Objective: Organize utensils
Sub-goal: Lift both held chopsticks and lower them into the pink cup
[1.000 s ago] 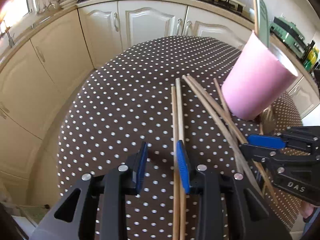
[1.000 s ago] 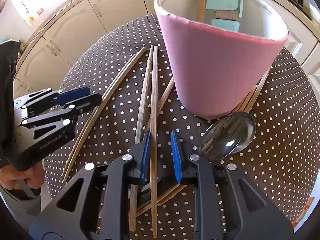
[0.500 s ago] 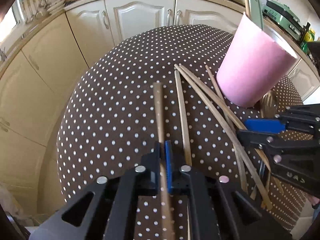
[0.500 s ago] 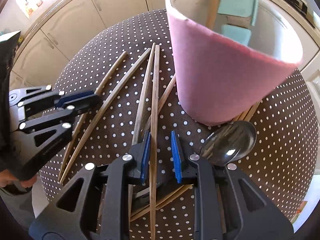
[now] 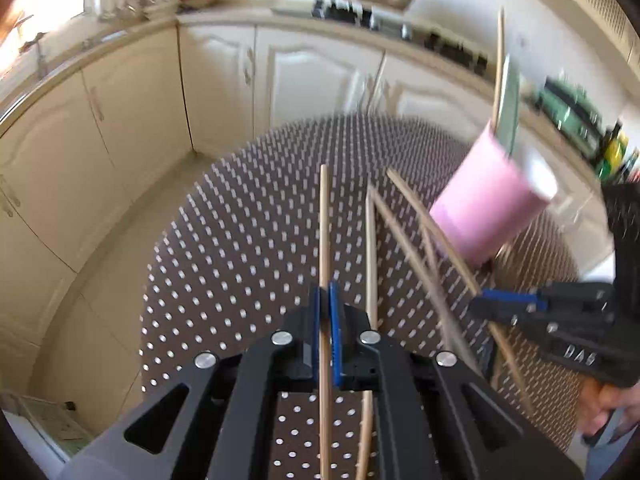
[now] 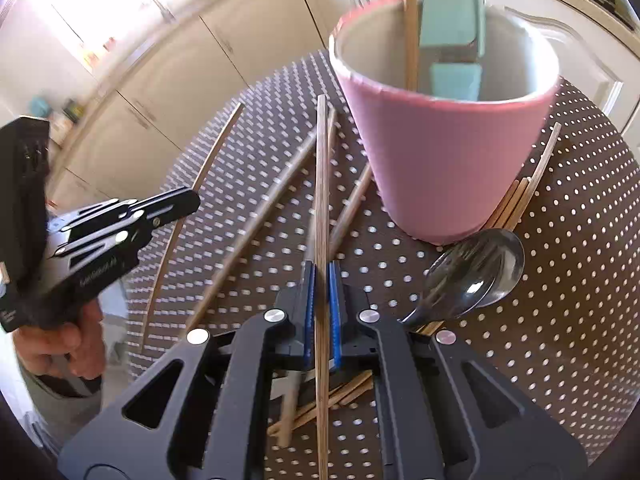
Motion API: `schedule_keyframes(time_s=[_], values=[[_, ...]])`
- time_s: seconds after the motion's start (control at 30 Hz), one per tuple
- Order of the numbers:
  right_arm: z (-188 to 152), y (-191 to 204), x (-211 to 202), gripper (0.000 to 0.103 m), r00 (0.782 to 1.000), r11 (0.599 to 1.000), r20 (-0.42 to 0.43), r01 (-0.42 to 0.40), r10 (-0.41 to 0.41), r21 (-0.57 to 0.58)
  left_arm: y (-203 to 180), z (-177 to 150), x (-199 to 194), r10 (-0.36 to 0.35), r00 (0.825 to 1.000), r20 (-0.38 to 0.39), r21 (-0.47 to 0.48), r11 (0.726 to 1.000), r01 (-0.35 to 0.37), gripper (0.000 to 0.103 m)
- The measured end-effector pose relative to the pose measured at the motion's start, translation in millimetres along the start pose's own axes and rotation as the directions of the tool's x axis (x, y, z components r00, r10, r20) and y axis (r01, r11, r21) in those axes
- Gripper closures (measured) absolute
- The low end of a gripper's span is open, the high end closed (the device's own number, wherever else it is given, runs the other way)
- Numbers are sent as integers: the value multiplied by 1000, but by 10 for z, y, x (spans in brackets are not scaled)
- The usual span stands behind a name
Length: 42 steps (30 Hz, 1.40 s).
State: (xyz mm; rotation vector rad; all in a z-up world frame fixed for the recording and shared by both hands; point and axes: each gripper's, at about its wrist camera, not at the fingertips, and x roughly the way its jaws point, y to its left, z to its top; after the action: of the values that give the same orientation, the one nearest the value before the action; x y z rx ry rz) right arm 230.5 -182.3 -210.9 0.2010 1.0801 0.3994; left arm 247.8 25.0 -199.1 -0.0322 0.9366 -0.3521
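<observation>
Two grippers each clamp a single wooden chopstick. The left gripper (image 5: 327, 334) has its blue pads pressed together on a pale chopstick (image 5: 324, 232) whose far end stands clear above the dotted counter (image 5: 224, 248); its near end runs under the gripper body and off the bottom edge. The right gripper (image 6: 320, 312) has just been closing, and its pads now pinch a darker chopstick (image 6: 321, 184) whose far tip reaches toward the pink cup (image 6: 444, 160); the near end is likewise cut off at the bottom.

More loose chopsticks (image 6: 256, 232) lie fanned on the counter left of the cup, but motion blur smears them in both views, so their exact count and which ones overlap cannot be told. Another bundle (image 6: 520, 196) pokes out from behind the cup's right side, mostly hidden by it. A metal spoon (image 6: 476, 276) lies near the cup's base, its handle hidden under the right gripper.

Inside the cup stand a wooden stick (image 6: 410, 28) and a teal utensil (image 6: 452, 20), both cropped at the top edge, so what the teal piece is stays unclear. A hand (image 6: 60, 348) holding the left gripper shows at the left edge, partly cut off.
</observation>
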Motion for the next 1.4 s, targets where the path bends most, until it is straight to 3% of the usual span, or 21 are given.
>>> schedule_keyframes(time_s=[0.17,0.27,0.37,0.4,0.43,0.6,0.67,0.77,0.87,0.97,1.13,1.4], values=[[-77,119,-432,96,977,995,185,-102,104,-20,-24,104,-465,-46,985,165,-71,996,58,99],[-58,245,-780,96,938,991,321,-123,132,-50,-152,245,-764,-87,952,293,-78,990,115,99],[18,326,-1196,96,863,991,487,-112,136,-77,-326,406,-1044,-133,894,428,-42,985,167,99],[71,309,-1301,96,843,992,523,-101,128,-80,-425,483,-1136,-155,862,483,-10,983,182,99],[127,317,-1422,96,808,994,578,-79,110,-78,-526,548,-1180,-170,838,518,13,982,191,99],[360,99,-1739,96,688,999,726,12,19,-38,-903,831,-1276,-266,736,622,108,961,256,98],[447,42,-1729,96,654,1000,757,29,-11,-10,-1062,913,-1228,-298,692,657,147,952,270,98],[559,-91,-1665,96,628,999,777,41,-44,24,-1234,993,-1048,-302,659,689,169,951,258,98],[639,-295,-1556,96,619,997,782,34,-70,63,-1309,1040,-816,-304,657,690,177,951,255,98],[653,-408,-1432,96,614,996,785,40,-89,81,-1346,1032,-586,-297,669,681,179,954,241,98],[587,-465,-1232,96,633,994,766,45,-107,102,-1306,1004,-305,-276,698,660,168,961,221,98],[489,-544,-1103,95,674,993,731,54,-111,101,-1274,897,-157,-254,717,649,170,967,189,98]])
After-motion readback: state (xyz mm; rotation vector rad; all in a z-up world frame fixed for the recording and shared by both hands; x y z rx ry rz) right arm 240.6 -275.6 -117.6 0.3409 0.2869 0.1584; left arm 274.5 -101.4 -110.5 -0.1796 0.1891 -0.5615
